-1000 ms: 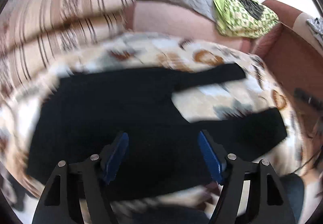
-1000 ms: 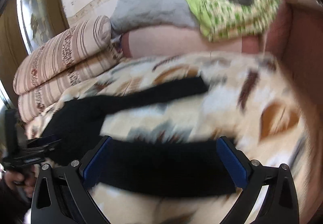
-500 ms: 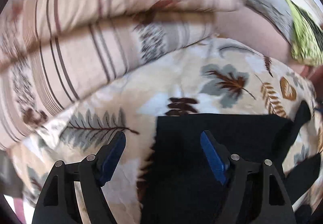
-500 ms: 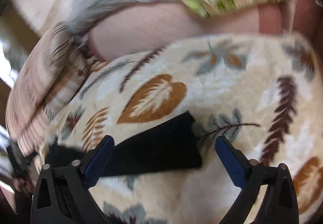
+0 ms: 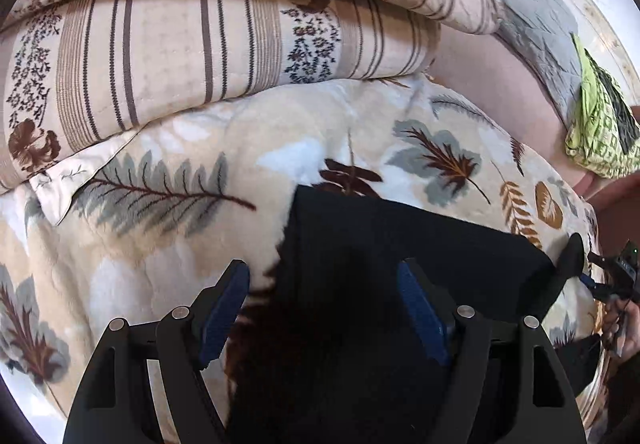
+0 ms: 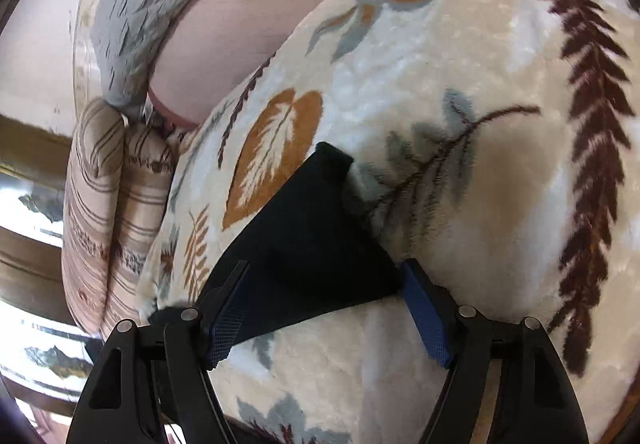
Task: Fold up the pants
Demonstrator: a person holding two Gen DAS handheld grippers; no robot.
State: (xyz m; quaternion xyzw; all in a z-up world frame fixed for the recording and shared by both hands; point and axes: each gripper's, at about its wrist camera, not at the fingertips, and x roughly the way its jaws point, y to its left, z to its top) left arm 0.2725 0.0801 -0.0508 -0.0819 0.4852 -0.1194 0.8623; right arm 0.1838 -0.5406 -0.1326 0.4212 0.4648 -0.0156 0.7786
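Black pants (image 5: 384,268) lie flat on a cream leaf-print blanket (image 5: 168,188). In the left wrist view my left gripper (image 5: 324,308) is open, low over the waist corner of the pants, with the waist edge between its blue pads. In the right wrist view one black pant leg end (image 6: 312,236) lies between the open fingers of my right gripper (image 6: 324,308). The right gripper also shows small at the far right of the left wrist view (image 5: 600,284), by the leg end.
Two striped pillows (image 5: 192,36) are stacked behind the blanket. A grey quilt (image 5: 532,16) and a green patterned cloth (image 5: 600,124) lie on the pink sofa back (image 5: 492,84). A wooden cabinet (image 6: 28,172) stands at the left of the right wrist view.
Both grippers have dropped from high above the pants to their ends: the left to the waist corner, the right to a leg end. Both stay open.
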